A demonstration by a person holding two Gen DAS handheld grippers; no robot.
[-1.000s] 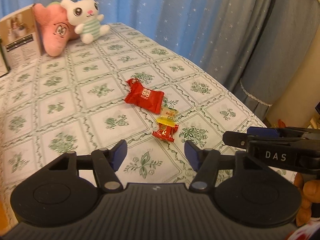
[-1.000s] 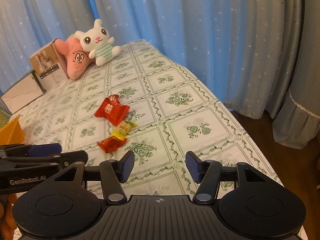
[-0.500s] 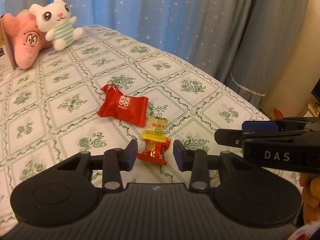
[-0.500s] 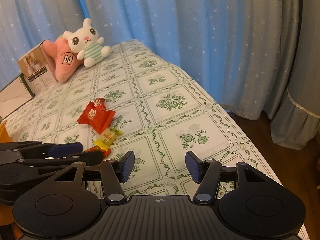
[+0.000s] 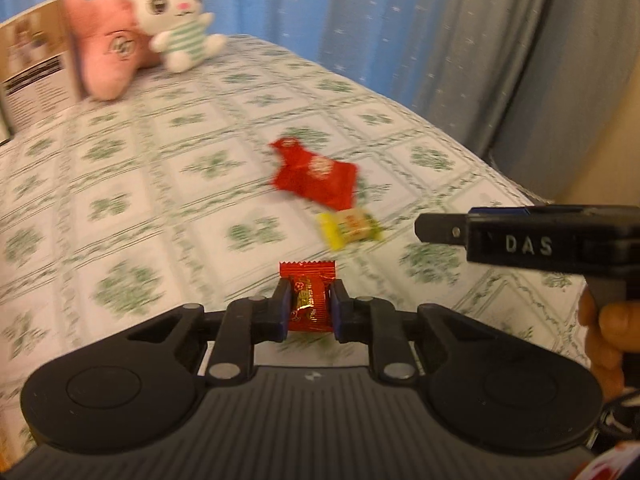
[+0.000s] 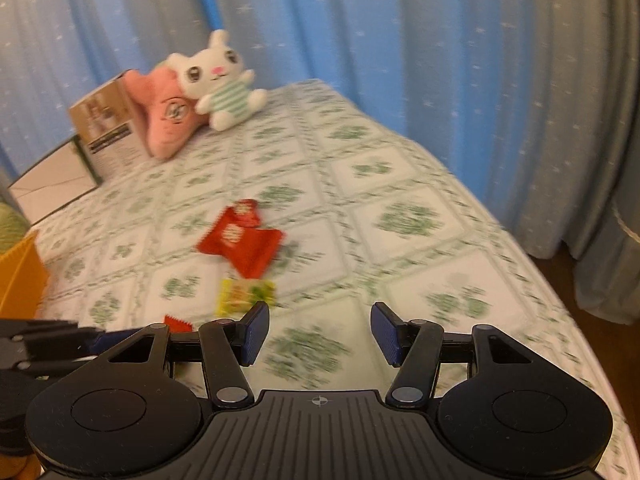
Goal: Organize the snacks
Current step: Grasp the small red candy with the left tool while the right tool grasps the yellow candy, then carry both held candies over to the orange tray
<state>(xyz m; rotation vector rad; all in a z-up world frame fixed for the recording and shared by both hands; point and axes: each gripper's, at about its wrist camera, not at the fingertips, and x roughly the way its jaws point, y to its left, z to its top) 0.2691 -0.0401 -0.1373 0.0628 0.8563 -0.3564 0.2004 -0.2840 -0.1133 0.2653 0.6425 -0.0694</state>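
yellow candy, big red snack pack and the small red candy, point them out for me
yellow candy (image 6: pixel 245 295), right wrist view, middle of wrapper
big red snack pack (image 5: pixel 320 179), left wrist view, centre of pack
small red candy (image 5: pixel 310 300), left wrist view, wrapper middle, between the left gripper (image 5: pixel 308 307) fingers

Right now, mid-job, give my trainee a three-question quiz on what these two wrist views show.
1. True or false: the left claw is shut on the small red candy.
2. Which wrapper lies closest to the right claw? A) yellow candy B) large red snack packet C) neither
3. Fill in: the white bunny plush leans against a ____ plush toy.

Key: 1 true; 2 A; 3 pink.
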